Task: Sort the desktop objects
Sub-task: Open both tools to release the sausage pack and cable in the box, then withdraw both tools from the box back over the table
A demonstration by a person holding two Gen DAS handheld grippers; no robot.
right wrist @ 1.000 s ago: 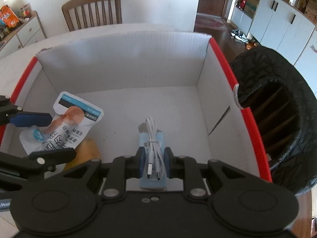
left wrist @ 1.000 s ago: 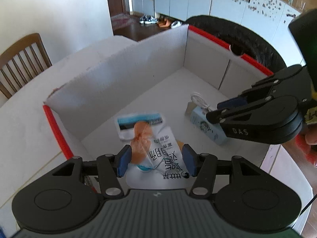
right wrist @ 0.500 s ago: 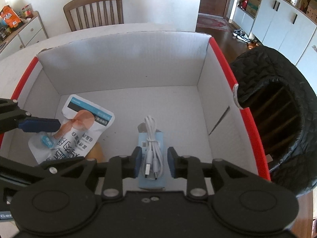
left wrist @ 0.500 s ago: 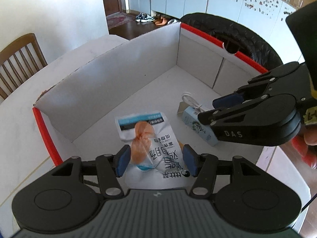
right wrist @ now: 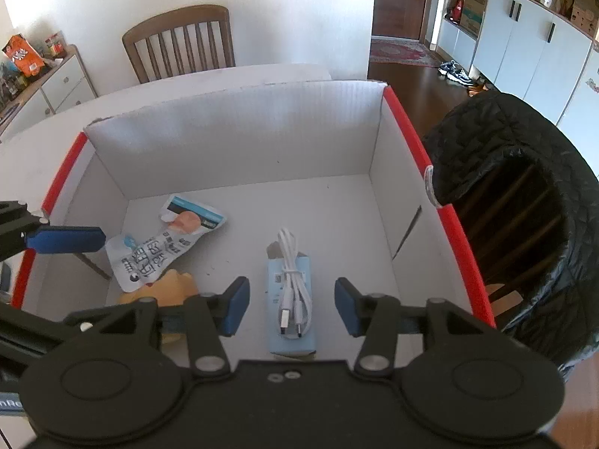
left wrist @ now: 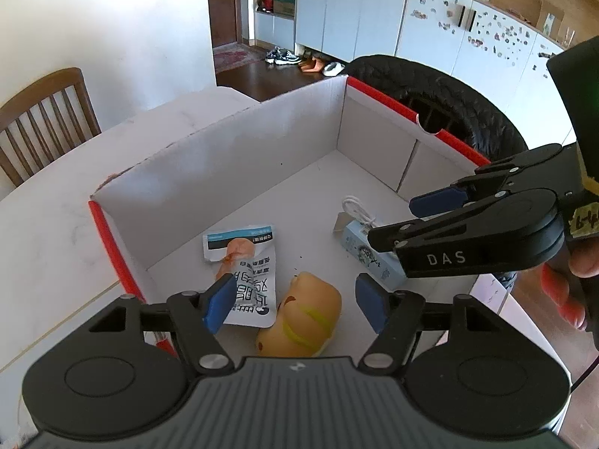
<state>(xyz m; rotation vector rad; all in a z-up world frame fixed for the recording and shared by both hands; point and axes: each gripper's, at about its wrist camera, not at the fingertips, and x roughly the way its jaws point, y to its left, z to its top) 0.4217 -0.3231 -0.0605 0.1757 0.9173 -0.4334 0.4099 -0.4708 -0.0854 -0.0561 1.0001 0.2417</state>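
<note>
A white box with red-edged walls [left wrist: 239, 172] [right wrist: 232, 142] holds a white snack pouch [left wrist: 247, 273] [right wrist: 164, 247], a tan toy bun [left wrist: 303, 314] [right wrist: 164, 288], and a light blue carton [left wrist: 374, 258] [right wrist: 290, 299] with a coiled white USB cable [right wrist: 294, 280] on top. My left gripper [left wrist: 294, 308] is open and empty above the pouch and bun. My right gripper [right wrist: 292, 307] is open and empty, its fingers on either side of the carton and above it. It shows from the side in the left wrist view [left wrist: 423, 217].
A black quilted bin [right wrist: 524, 224] [left wrist: 441, 101] stands against the box's right wall. The box sits on a white table [left wrist: 48, 224]. A wooden chair [right wrist: 179, 41] stands behind the table. White cabinets [left wrist: 355, 11] line the far wall.
Both grippers opened wide and pulled back up. The left let go of the pouch, the right let go of the carton with the cable. The bun now shows.
</note>
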